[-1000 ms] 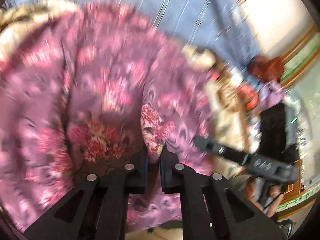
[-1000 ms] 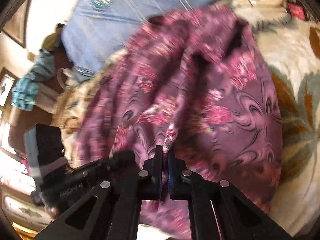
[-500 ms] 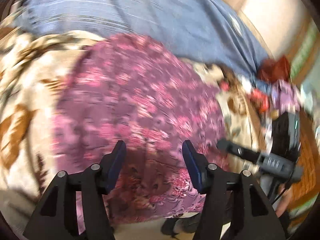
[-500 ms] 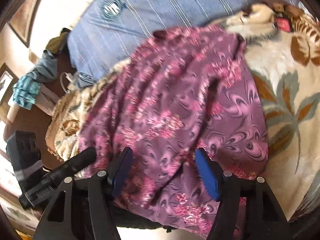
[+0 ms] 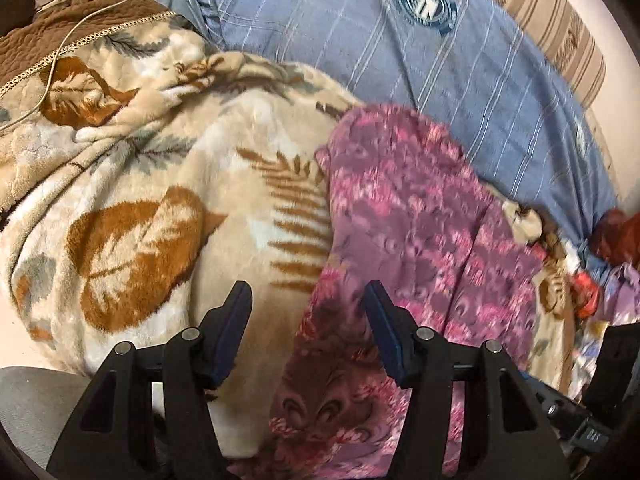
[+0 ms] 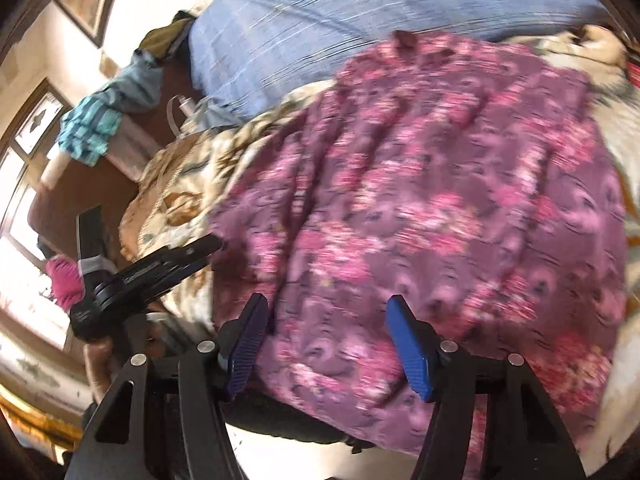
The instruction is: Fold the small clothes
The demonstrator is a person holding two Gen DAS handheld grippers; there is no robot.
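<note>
A purple garment with pink flowers (image 5: 404,248) lies spread on a cream blanket with brown leaves (image 5: 160,208). My left gripper (image 5: 308,304) is open and empty, hovering above the garment's left edge where it meets the blanket. In the right wrist view the same garment (image 6: 440,208) fills the middle. My right gripper (image 6: 326,320) is open and empty just above the garment's near edge. The left gripper (image 6: 160,268) shows at the left of that view, beside the garment.
A blue striped pillow (image 5: 420,52) lies behind the garment. A brown quilt with a white cable (image 5: 72,24) is at the far left. Red and orange items (image 5: 612,240) sit at the right. A teal cloth (image 6: 92,120) hangs at the left.
Both grippers were shut on the garment a second ago. They have opened, let it drop flat on the blanket, and drawn back. The left gripper's view has swung left.
</note>
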